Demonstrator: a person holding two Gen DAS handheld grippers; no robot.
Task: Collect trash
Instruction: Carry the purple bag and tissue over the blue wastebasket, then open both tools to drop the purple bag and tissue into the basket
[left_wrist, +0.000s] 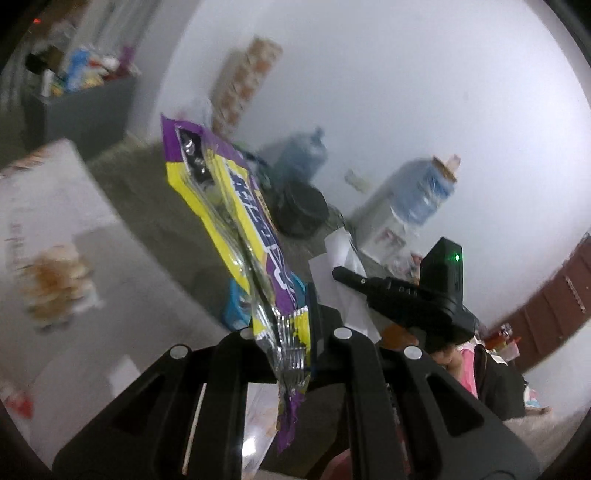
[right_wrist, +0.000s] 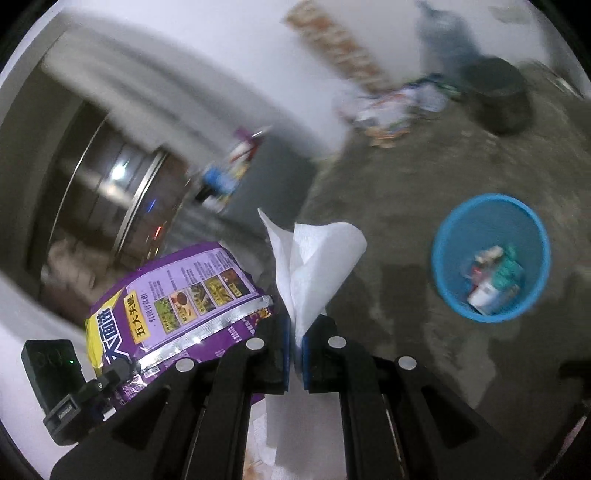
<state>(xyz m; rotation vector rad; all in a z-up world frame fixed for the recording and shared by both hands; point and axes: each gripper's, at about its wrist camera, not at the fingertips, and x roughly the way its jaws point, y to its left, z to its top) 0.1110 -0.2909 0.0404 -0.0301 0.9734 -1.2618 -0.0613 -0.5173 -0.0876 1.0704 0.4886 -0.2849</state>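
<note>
Purple-yellow snack wrapper (left_wrist: 236, 221) pinched in left hand-held gripper (left_wrist: 291, 332), white tissue (right_wrist: 310, 258) in right (right_wrist: 294, 354).

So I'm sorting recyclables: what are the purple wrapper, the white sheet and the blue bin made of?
Purple snack wrapper: glossy plastic film, silvery foil-like inside at the crimped seal. White tissue: soft matte paper, faintly embossed and limply folded. Blue bin: apparently smooth moulded plastic, though blurred.

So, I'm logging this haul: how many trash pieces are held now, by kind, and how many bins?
Purple-and-yellow foil snack wrapper: 1
White paper tissue: 1
Round blue plastic bin: 1
Total: 3
</note>
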